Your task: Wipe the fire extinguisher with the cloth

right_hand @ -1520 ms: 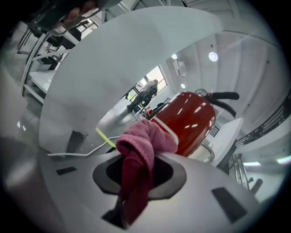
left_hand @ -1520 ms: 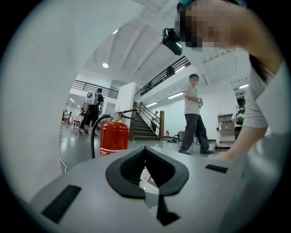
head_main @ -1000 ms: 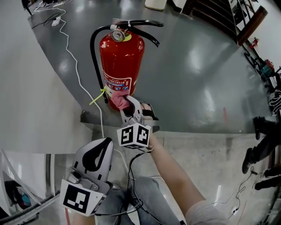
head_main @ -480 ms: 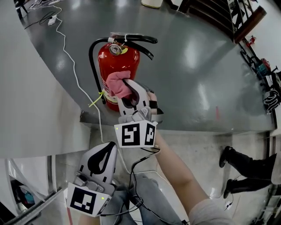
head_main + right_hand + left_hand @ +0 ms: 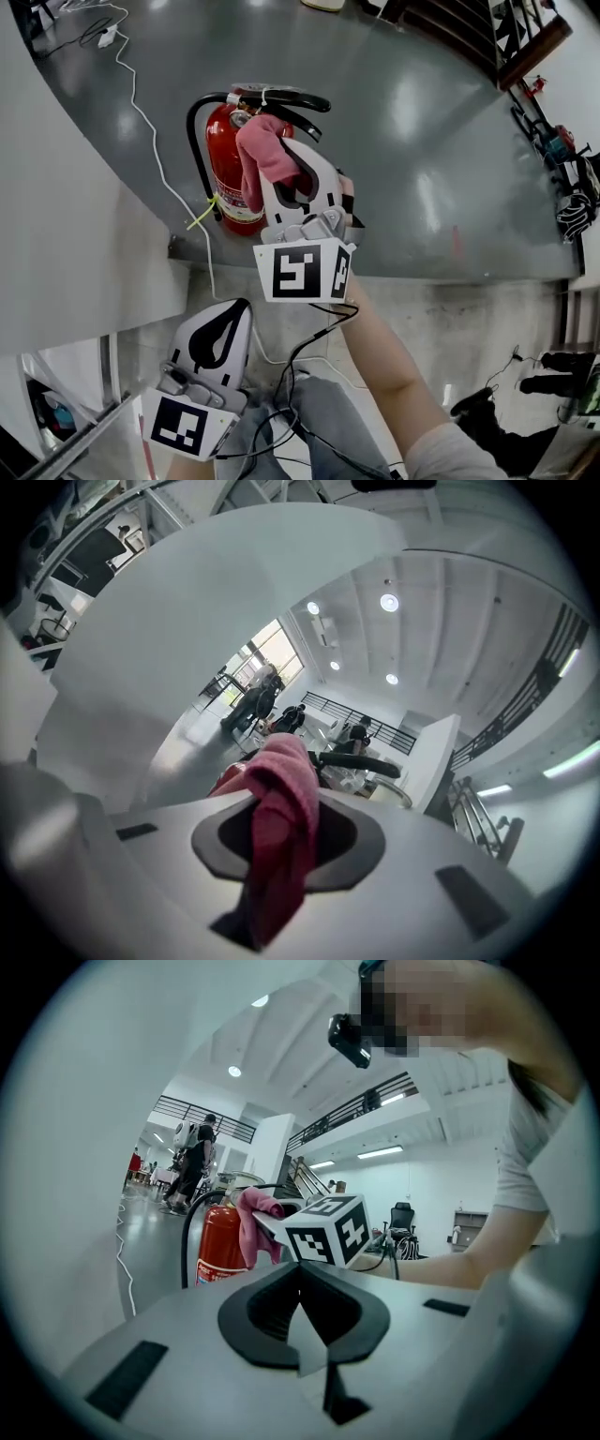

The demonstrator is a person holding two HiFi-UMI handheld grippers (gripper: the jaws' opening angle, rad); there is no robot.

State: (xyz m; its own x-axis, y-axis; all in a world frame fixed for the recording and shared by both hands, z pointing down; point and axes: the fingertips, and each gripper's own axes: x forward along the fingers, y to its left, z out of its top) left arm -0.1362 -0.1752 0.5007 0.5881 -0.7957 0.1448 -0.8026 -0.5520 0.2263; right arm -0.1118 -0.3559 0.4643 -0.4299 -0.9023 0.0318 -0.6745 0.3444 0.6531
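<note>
A red fire extinguisher (image 5: pixel 223 167) with a black hose and black handle stands on the grey floor by a step edge. My right gripper (image 5: pixel 274 152) is shut on a pink cloth (image 5: pixel 264 155) and holds it against the extinguisher's upper part, just below the handle. In the right gripper view the pink cloth (image 5: pixel 284 832) hangs down between the jaws, with the black handle (image 5: pixel 361 763) beyond it. My left gripper (image 5: pixel 216 342) is low at the lower left, away from the extinguisher, shut with nothing in it. The left gripper view shows the extinguisher (image 5: pixel 217 1246) and cloth (image 5: pixel 255 1227).
A white cable (image 5: pixel 150 131) runs across the floor past the extinguisher's left side. A grey wall (image 5: pixel 66 216) rises at the left. Dark railing and stairs (image 5: pixel 469 37) lie at the upper right. A person's feet (image 5: pixel 548 384) show at the right edge.
My right gripper has drawn the pink cloth up the extinguisher from its lower label to just under the handle. The left gripper has stayed low.
</note>
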